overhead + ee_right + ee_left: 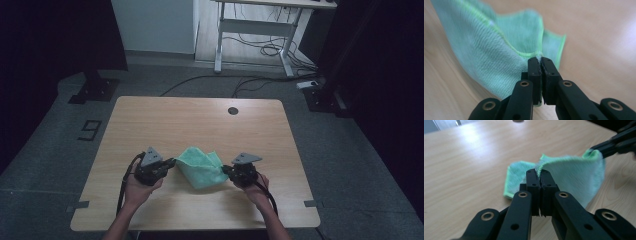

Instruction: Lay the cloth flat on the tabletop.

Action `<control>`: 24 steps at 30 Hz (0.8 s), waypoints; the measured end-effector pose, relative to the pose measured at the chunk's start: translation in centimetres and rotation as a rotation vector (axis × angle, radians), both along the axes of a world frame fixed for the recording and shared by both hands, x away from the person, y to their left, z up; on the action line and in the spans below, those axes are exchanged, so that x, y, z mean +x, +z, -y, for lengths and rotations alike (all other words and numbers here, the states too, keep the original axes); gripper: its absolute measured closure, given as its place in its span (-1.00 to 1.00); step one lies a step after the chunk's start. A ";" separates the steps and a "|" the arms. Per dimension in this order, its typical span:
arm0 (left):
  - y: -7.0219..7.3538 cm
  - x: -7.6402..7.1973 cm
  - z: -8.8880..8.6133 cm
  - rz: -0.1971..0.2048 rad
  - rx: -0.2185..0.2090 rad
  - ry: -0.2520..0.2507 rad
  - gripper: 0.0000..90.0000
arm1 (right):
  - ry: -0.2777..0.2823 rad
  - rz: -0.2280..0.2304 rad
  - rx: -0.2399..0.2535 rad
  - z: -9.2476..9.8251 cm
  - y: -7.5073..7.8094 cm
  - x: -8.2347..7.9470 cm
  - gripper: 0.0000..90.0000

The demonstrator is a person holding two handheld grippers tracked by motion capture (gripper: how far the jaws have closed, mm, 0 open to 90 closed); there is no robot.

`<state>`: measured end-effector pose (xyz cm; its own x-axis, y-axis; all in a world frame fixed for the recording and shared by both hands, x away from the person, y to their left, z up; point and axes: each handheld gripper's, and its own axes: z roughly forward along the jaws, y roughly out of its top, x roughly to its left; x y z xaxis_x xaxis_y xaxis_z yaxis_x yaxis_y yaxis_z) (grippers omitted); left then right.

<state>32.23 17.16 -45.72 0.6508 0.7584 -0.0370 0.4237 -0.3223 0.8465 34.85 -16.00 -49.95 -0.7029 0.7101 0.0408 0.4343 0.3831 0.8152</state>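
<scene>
A green microfibre cloth (202, 168) lies bunched on the wooden table (200, 125) between my two grippers. My left gripper (171, 162) is shut on the cloth's left corner; in the left gripper view the cloth (571, 175) rises from the closed jaw tips (538, 172). On the other side, my right gripper (226, 170) is shut on the right corner, and in the right gripper view the cloth (499, 50) spreads away from its pinched hem at the tips (540, 60). The right gripper (599, 148) also shows far right in the left gripper view, clamped on the cloth's edge.
A round cable hole (233, 110) sits near the table's far edge. Beyond the table stand a desk frame (255, 35) with loose cables on the floor and a dark stand base (95, 90) at the left.
</scene>
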 end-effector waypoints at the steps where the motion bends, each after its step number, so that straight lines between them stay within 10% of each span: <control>1: 0.4 -0.1 -0.2 0.009 -0.006 0.003 0.94 | -0.004 0.023 0.020 0.4 0.8 -0.3 0.93; 9: 3.0 -1.1 -0.8 0.066 -0.043 -0.005 0.94 | -0.016 0.195 0.141 2.5 6.4 -2.5 0.93; 24: 6.8 -2.7 -0.3 0.136 -0.062 -0.045 0.94 | -0.031 0.344 0.220 4.1 11.2 -5.9 0.93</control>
